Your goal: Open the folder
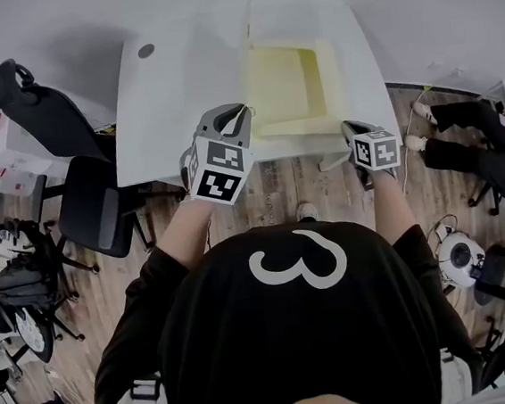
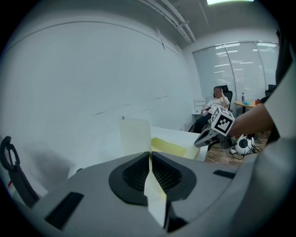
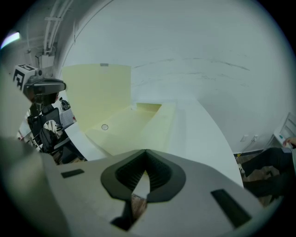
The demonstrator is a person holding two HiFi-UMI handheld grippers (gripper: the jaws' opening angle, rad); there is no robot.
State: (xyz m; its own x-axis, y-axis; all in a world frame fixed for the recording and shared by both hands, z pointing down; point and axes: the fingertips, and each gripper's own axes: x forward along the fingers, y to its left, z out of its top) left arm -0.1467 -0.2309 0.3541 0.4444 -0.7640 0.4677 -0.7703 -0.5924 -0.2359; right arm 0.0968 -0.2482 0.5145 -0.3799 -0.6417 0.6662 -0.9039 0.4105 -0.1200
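Note:
A pale yellow folder point(image 1: 286, 90) lies on the white table point(image 1: 169, 89), close to its near edge. Its front cover point(image 3: 97, 97) stands lifted nearly upright along the folder's left side. My left gripper point(image 1: 247, 110) is shut on that cover, and the thin sheet point(image 2: 135, 134) rises from between its jaws point(image 2: 150, 153). My right gripper point(image 1: 345, 126) sits at the folder's near right corner with its tips point(image 3: 145, 152) together. Whether it pinches any of the folder is unclear. The inside of the folder point(image 3: 125, 125) is exposed.
Black office chairs point(image 1: 46, 111) point(image 1: 101, 212) stand left of the table. A person sits on a chair at the right point(image 1: 469, 129), also visible across the room point(image 2: 215, 104). A small round hole point(image 1: 146, 51) marks the table's far left. Wooden floor lies below the near edge.

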